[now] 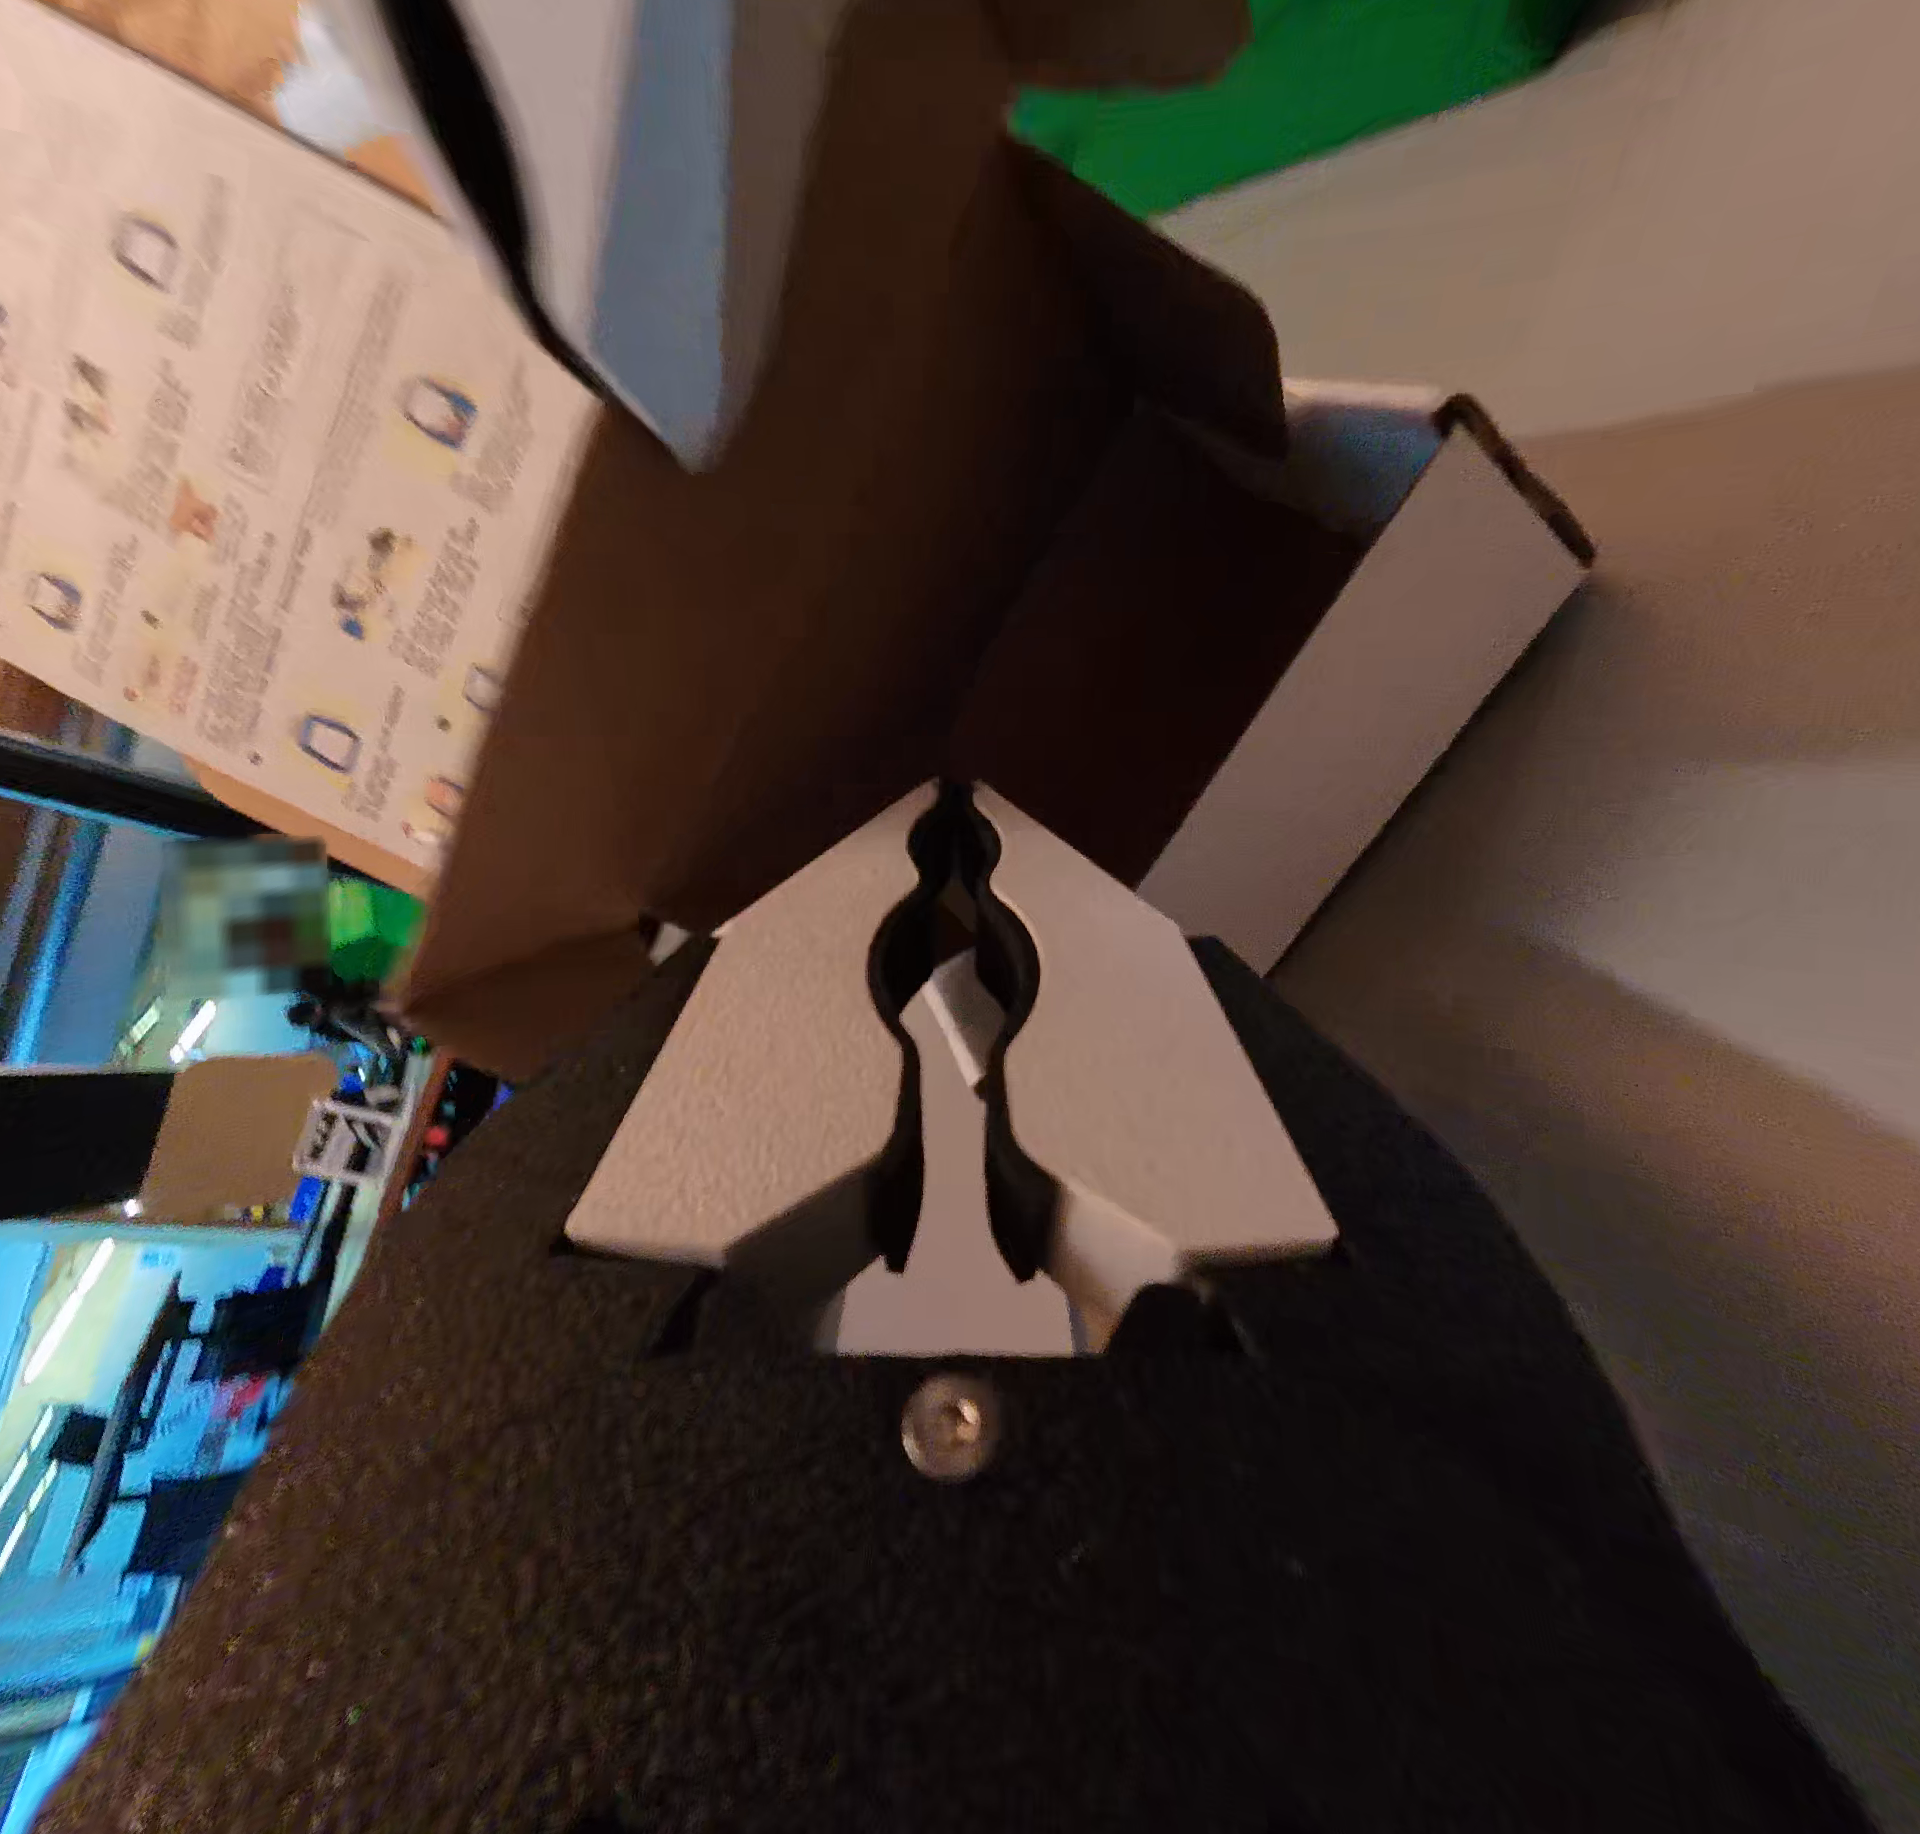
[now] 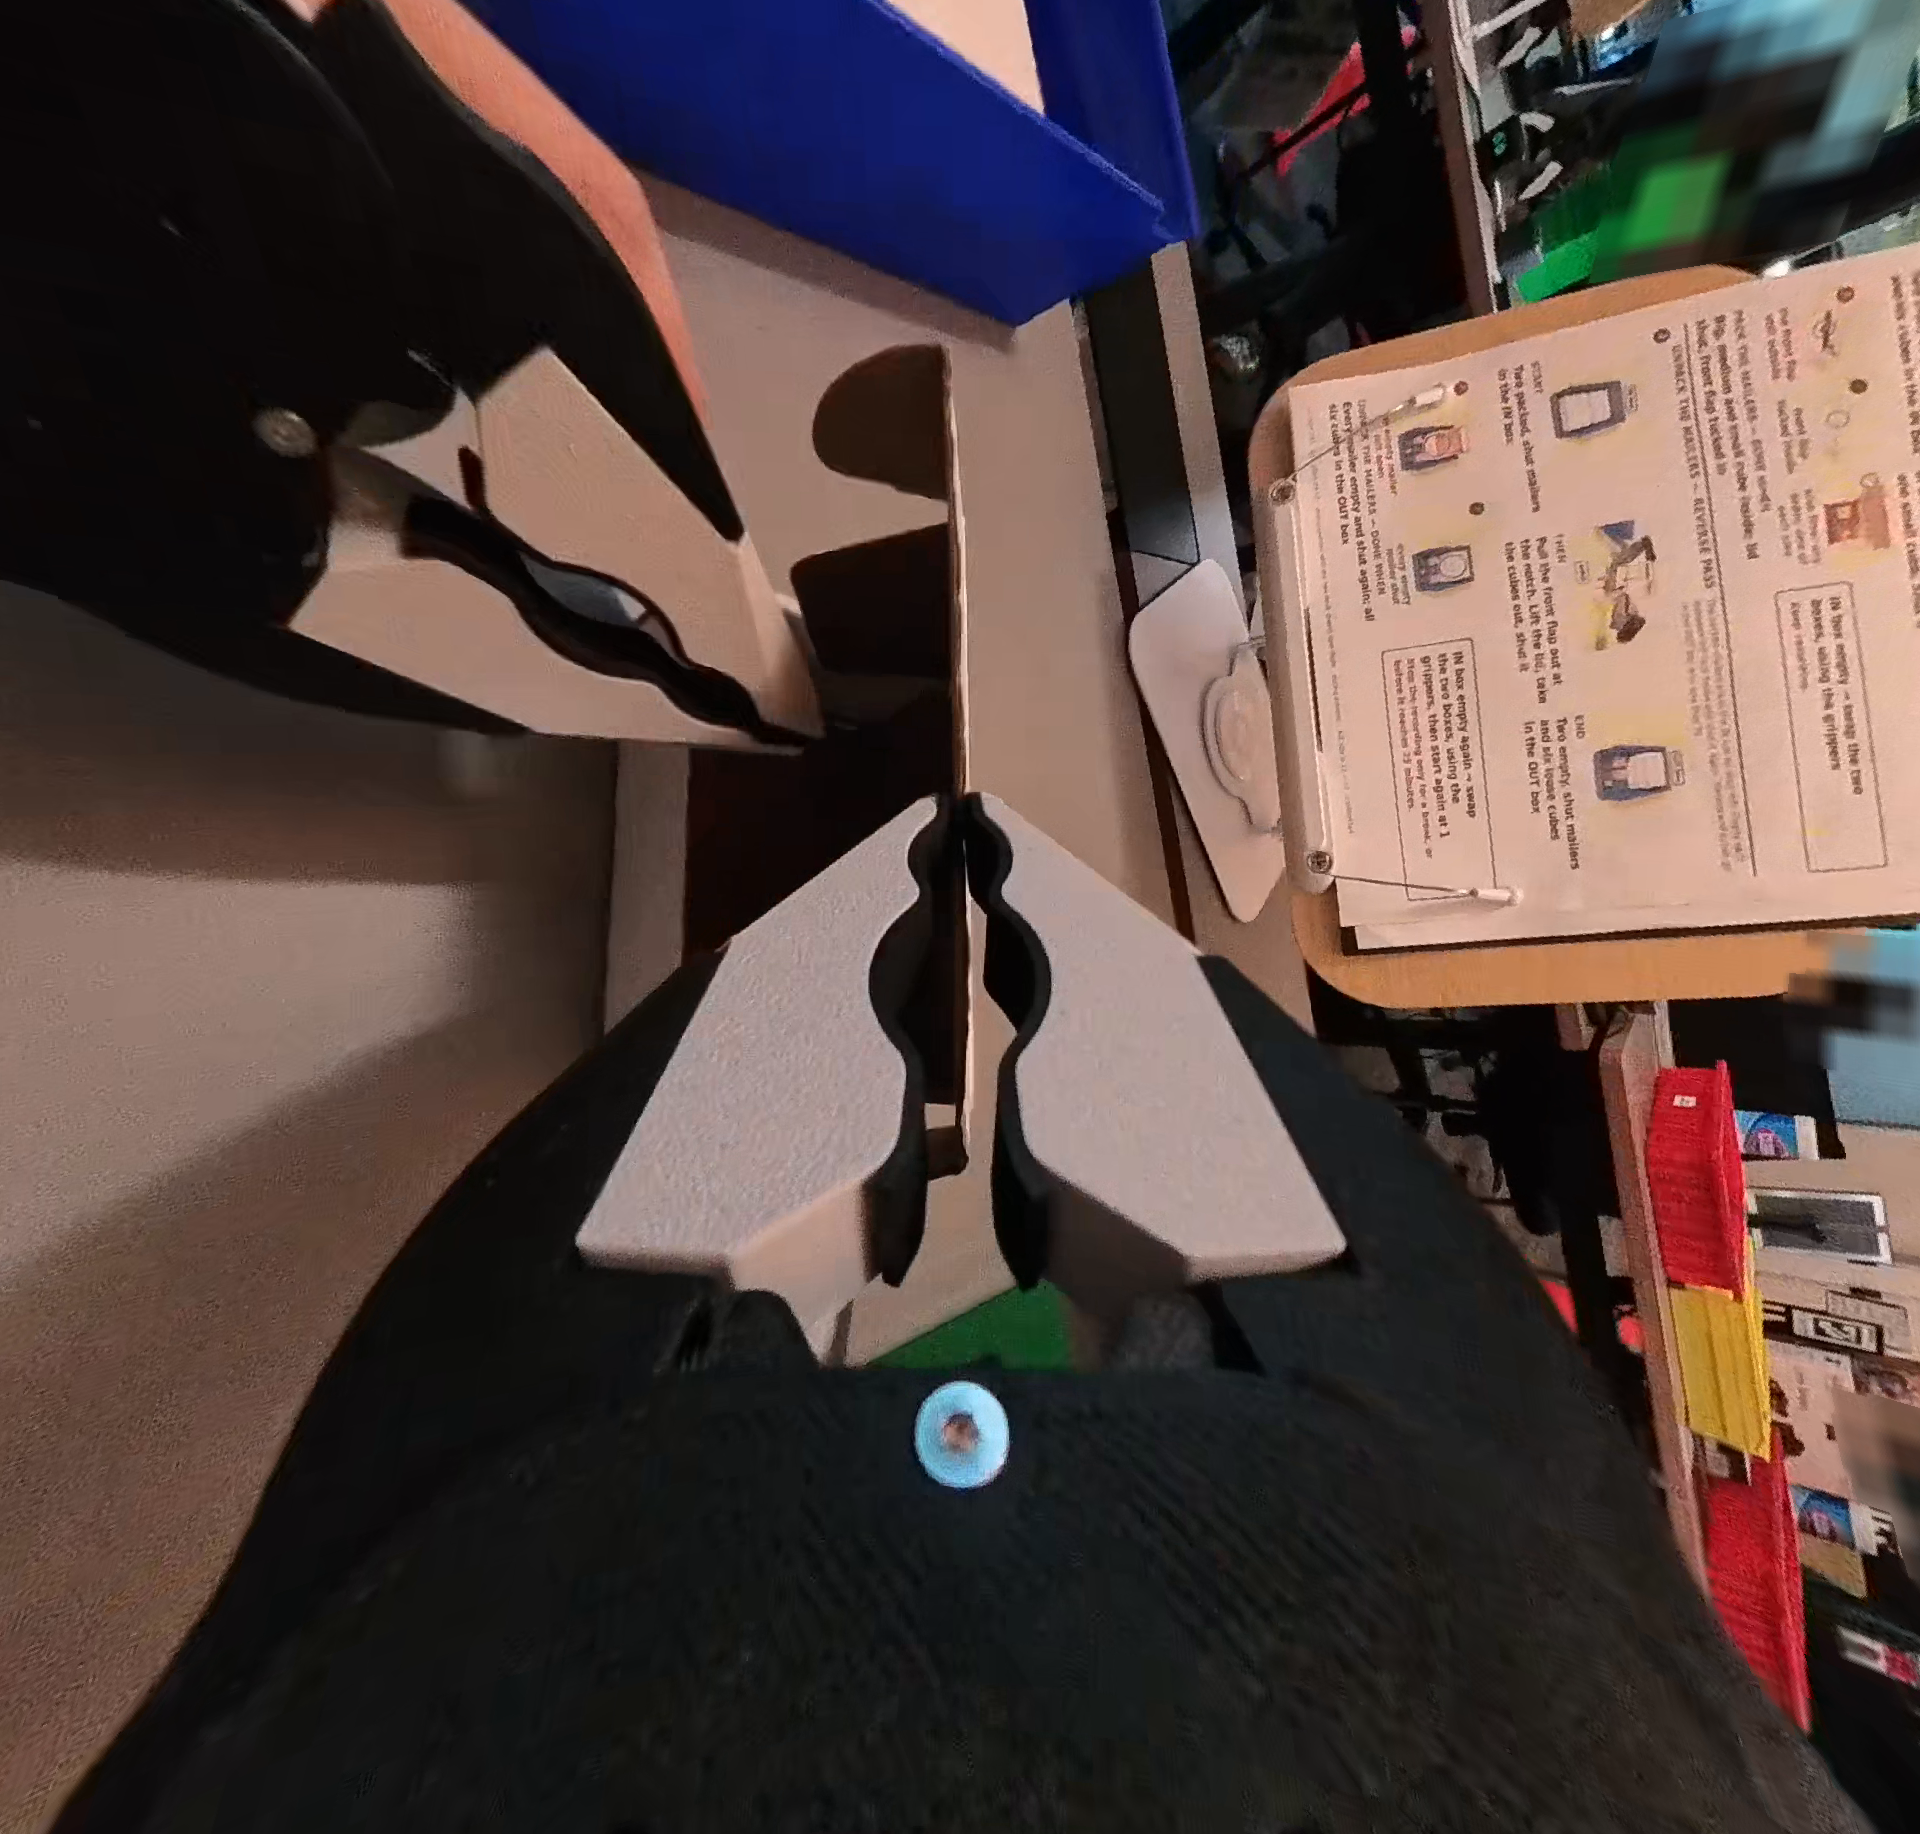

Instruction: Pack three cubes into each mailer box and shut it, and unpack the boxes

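**Both tongs pinched on the raised lid of the mailer box**

In the left wrist view, a printed instruction sheet on a clipboard [image 1: 260, 454] fills the far left, with a blurred workshop room below it. The left tongs [image 1: 951, 797] are clenched on the lower edge of the brown cardboard lid [image 1: 790, 621] of the white-sided cardboard mailer box [image 1: 1382, 683]; the pads meet on the board with no gap. The other tool's white finger [image 1: 644, 226] crosses the lid's upper part. To the right the box's white wall lies on the plain grey desk [image 1: 1662, 849], which is bare along that side; a green patch [image 1: 1351, 49] sits beyond.

In the right wrist view, the left tongs [image 2: 800, 735] come in from the upper left, closed at the lid's face. The right tongs [image 2: 961, 802] grip the lid [image 2: 961, 589] edge-on, the thin board running straight between the pads. A blue plastic bin [image 2: 831, 101] stands just behind the lid's top. Right of the desk's [image 2: 260, 953] edge stands the clipboard [image 2: 1621, 600], with cluttered shelving behind. Cubes cannot be made out.
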The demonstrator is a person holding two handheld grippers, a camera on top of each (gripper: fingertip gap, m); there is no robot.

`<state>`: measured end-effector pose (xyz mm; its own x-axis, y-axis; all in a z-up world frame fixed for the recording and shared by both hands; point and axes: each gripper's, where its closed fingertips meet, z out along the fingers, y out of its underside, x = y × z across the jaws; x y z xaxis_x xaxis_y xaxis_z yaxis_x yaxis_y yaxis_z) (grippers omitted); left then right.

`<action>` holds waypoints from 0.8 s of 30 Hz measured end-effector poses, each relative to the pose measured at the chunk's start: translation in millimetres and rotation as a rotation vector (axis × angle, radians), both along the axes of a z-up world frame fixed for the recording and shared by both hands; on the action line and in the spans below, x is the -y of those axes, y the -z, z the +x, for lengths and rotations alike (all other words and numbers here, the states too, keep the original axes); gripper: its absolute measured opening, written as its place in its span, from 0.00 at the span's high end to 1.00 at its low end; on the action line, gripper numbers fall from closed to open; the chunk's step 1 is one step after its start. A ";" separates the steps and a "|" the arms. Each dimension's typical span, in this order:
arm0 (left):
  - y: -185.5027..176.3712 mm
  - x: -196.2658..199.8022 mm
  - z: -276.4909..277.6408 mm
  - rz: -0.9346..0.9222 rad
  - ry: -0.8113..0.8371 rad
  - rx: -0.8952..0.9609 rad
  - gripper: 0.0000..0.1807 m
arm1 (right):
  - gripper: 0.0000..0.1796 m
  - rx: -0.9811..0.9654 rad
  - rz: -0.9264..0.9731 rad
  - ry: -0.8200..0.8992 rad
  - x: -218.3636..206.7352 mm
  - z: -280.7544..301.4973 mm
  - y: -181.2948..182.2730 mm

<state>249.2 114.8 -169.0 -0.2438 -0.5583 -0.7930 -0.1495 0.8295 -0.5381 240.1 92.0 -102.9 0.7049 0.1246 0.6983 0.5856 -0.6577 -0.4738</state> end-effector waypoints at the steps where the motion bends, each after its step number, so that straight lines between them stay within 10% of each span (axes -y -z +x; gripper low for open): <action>1: 8.3 -4.2 4.0 0.002 -0.029 -0.041 1.00 | 1.00 0.009 0.007 -0.011 -2.6 3.4 -4.0; 17: 4.8 -20.8 -17.0 -0.236 -0.098 -0.129 1.00 | 0.99 0.146 0.035 0.187 -29.4 143.4 16.2; 24: -69.4 -172.5 -78.6 -0.418 -0.254 -0.170 0.81 | 1.00 0.160 0.074 0.082 -33.7 117.4 -0.2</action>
<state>170.6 287.3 -99.6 -0.1656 -0.8771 -0.4509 -0.4321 0.4755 -0.7663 357.5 125.7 -102.7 0.5901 0.0153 0.8072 0.6028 -0.6734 -0.4279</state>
